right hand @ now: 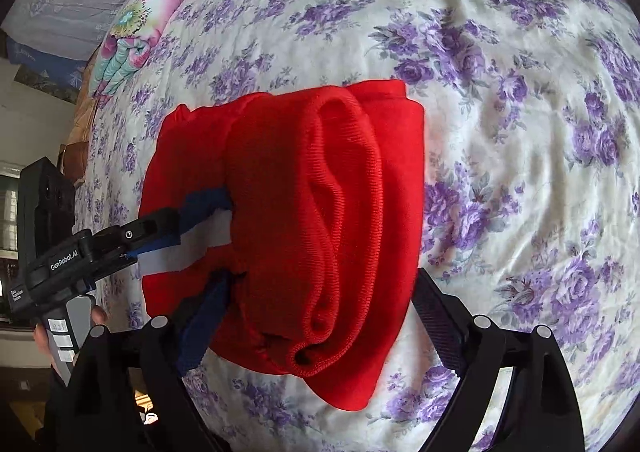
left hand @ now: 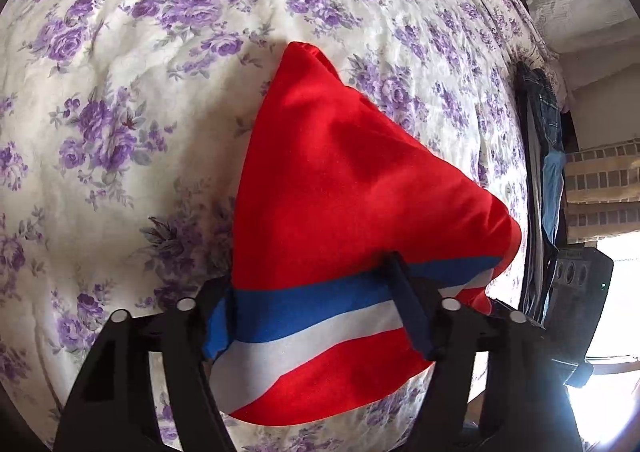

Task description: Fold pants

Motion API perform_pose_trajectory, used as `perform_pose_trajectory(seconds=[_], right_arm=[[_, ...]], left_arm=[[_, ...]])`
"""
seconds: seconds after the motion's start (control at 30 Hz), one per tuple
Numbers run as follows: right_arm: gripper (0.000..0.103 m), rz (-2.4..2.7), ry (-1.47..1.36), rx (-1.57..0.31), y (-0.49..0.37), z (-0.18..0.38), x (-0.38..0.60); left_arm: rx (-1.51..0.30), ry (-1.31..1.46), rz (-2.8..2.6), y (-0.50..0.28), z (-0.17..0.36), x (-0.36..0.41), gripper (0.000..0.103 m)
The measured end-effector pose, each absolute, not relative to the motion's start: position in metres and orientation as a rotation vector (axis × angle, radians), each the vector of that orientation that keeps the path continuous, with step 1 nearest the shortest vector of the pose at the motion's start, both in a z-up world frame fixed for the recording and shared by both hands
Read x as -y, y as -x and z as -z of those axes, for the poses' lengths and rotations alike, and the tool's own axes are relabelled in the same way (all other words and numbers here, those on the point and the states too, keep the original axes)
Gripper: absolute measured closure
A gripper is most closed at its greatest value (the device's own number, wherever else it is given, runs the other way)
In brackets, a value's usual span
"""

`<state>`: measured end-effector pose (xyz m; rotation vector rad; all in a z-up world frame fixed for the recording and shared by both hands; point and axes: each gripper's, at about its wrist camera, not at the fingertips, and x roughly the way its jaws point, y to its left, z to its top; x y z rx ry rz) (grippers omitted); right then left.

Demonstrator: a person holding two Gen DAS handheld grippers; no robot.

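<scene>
The red pants [left hand: 340, 180] with a blue and white side stripe [left hand: 304, 316] lie folded and bunched on the flowered bedsheet [left hand: 120, 92]. My left gripper [left hand: 316, 292] has its fingers on either side of the striped edge; the cloth fills the gap between them. In the right wrist view the pants [right hand: 320, 192] show their ribbed red waistband. My right gripper [right hand: 320, 284] straddles that bundle with its fingers wide apart, the cloth between them. The left gripper [right hand: 160, 230] shows there at the left, pinching the striped edge.
The bed's right edge runs beside dark hanging clothes [left hand: 546, 172] and a bright window [left hand: 608, 312]. A colourful flowered pillow [right hand: 140, 16] lies at the far left end of the bed. The person's hand [right hand: 96, 316] holds the left gripper's handle.
</scene>
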<state>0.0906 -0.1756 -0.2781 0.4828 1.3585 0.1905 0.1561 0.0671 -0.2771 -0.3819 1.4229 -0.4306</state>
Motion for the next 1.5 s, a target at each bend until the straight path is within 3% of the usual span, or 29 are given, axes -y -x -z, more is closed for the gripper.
perform_pose_trajectory(seconds=[0.1, 0.17, 0.23, 0.33, 0.53, 0.8, 1.0, 1.3, 1.33, 1.4, 1.47, 1.5], right_arm=[[0.022, -0.221, -0.451, -1.339, -0.089, 0.271, 0.168], [0.050, -0.200, -0.455, -1.333, -0.089, 0.273, 0.171], [0.067, -0.223, -0.495, -1.303, -0.087, 0.268, 0.177], [0.071, -0.246, -0.477, -1.230, -0.083, 0.245, 0.179], [0.072, -0.251, -0.498, -1.147, -0.123, 0.211, 0.193], [0.072, -0.168, -0.373, -1.017, -0.296, 0.149, 0.213], [0.072, -0.091, -0.305, -1.020, -0.385, 0.172, 0.224], [0.071, -0.013, -0.317, -1.043, -0.425, 0.221, 0.257], [0.066, -0.012, -0.303, -1.053, -0.428, 0.226, 0.258], [0.050, 0.012, -0.252, -1.106, -0.433, 0.237, 0.257], [0.048, 0.017, -0.229, -1.138, -0.431, 0.235, 0.258], [0.047, 0.026, -0.218, -1.144, -0.427, 0.228, 0.258]], left_arm=[[-1.390, 0.364, 0.449, -0.152, 0.265, -0.067, 0.065], [-1.377, 0.354, 0.444, -0.149, 0.260, -0.064, 0.071], [-1.361, 0.335, 0.443, -0.146, 0.251, -0.061, 0.075], [-1.314, 0.296, 0.462, -0.142, 0.225, -0.055, 0.078], [-1.243, 0.208, 0.501, -0.181, 0.176, -0.035, 0.080], [-1.163, 0.161, 0.525, -0.359, 0.147, -0.007, 0.080], [-1.166, 0.160, 0.532, -0.456, 0.177, 0.015, 0.080], [-1.168, 0.183, 0.563, -0.503, 0.225, 0.044, 0.080], [-1.177, 0.193, 0.550, -0.506, 0.230, 0.043, 0.077], [-1.216, 0.199, 0.515, -0.507, 0.240, 0.039, 0.055], [-1.252, 0.200, 0.473, -0.503, 0.245, 0.030, 0.041], [-1.260, 0.204, 0.468, -0.498, 0.244, 0.025, 0.041]])
